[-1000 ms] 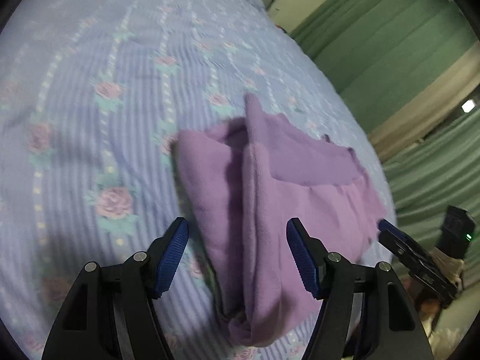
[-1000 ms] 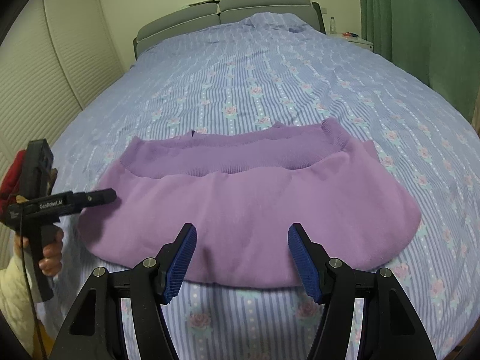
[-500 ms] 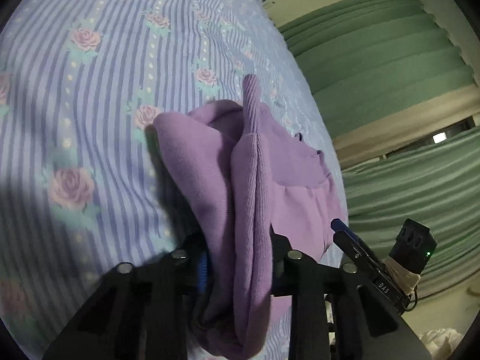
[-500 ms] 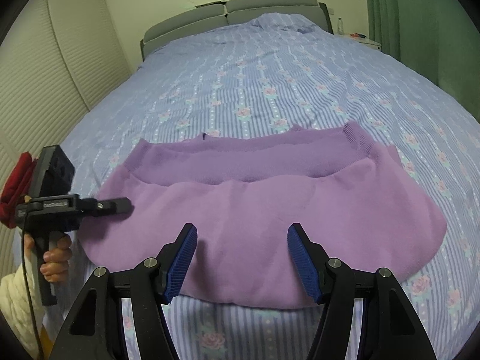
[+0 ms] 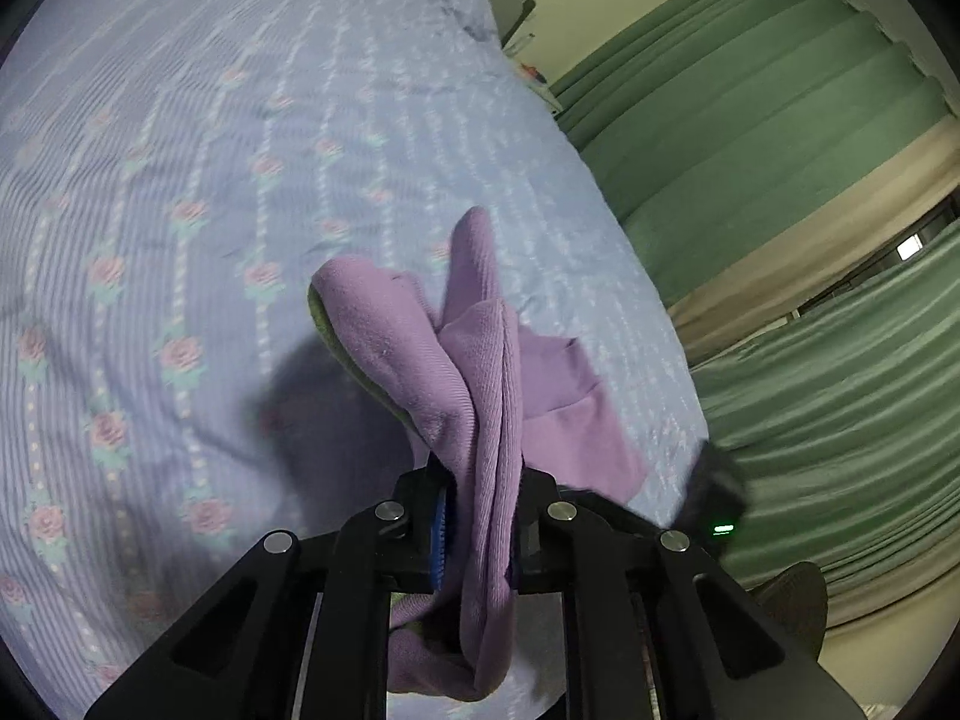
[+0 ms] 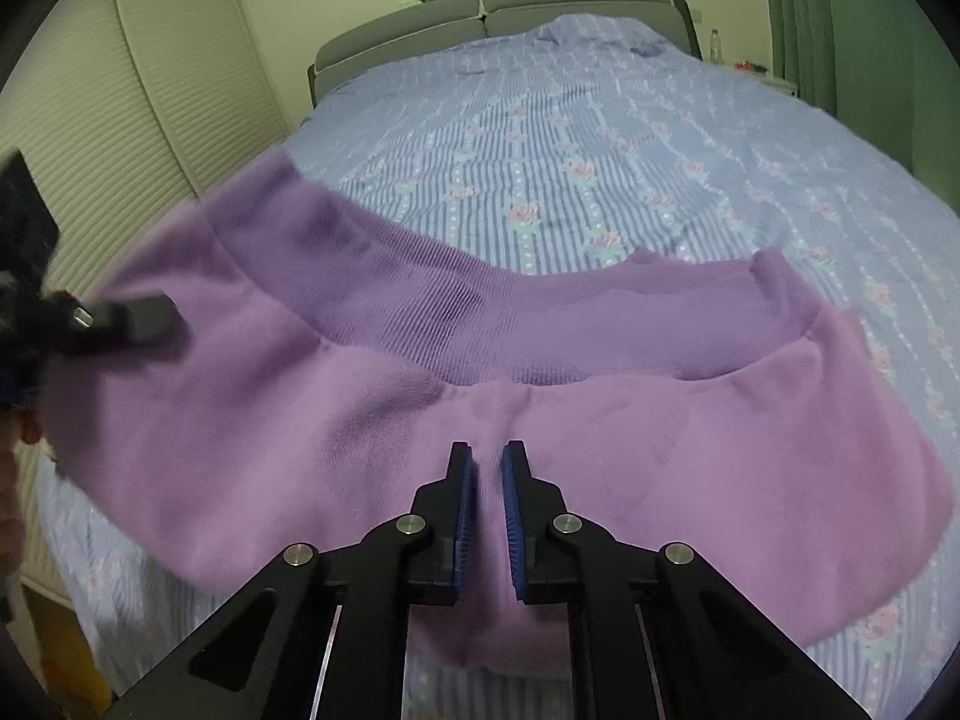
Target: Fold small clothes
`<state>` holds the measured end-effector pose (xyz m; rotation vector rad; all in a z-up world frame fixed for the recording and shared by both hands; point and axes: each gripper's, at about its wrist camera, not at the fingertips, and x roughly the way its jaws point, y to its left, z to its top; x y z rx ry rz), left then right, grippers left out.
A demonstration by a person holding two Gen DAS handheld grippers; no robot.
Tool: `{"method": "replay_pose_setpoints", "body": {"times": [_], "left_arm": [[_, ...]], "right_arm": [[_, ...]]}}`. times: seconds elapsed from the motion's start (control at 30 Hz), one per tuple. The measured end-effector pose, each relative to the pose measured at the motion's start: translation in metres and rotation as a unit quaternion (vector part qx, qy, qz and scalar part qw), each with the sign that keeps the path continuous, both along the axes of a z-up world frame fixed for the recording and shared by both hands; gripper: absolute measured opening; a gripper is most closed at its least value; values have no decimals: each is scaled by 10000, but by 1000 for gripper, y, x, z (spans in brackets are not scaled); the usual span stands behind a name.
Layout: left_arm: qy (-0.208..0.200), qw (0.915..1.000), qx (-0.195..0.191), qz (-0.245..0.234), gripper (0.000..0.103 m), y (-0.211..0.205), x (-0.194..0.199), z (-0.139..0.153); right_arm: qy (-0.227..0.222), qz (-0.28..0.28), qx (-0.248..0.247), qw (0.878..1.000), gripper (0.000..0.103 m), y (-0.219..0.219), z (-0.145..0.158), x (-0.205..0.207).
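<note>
A small purple knit sweater lies across the foot of the bed. My left gripper is shut on the sweater's left end and lifts it off the bedspread; this gripper shows blurred at the left of the right wrist view. My right gripper is shut on the sweater's near edge at the middle, with cloth pinched between the blue pads. The right gripper shows as a dark blur in the left wrist view.
The blue striped bedspread with roses stretches to a grey headboard. Green curtains hang along the right side. A slatted white wardrobe stands at the left. A bedside table with a bottle is at the far right.
Both grippers have closed on the sweater. The left one has raised its end off the bed; the right one moved forward onto the near edge.
</note>
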<state>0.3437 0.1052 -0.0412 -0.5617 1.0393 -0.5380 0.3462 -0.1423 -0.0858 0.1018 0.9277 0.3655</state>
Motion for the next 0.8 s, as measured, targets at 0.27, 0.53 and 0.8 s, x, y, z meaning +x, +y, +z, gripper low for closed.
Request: {"method": "replay_pose_setpoints", "body": {"times": [0.27, 0.53, 0.8], "left_arm": [[15, 9999, 105, 56, 16, -49, 15, 16], [11, 9990, 334, 298, 16, -97, 25, 37], [-133, 9959, 848, 288, 16, -184, 28, 26]], "right_arm": [[308, 314, 104, 9990, 11, 8, -18, 26], [43, 147, 575, 9982, 18, -57, 22, 9], [-107, -419, 257, 9987, 18, -149, 43, 11]]}}
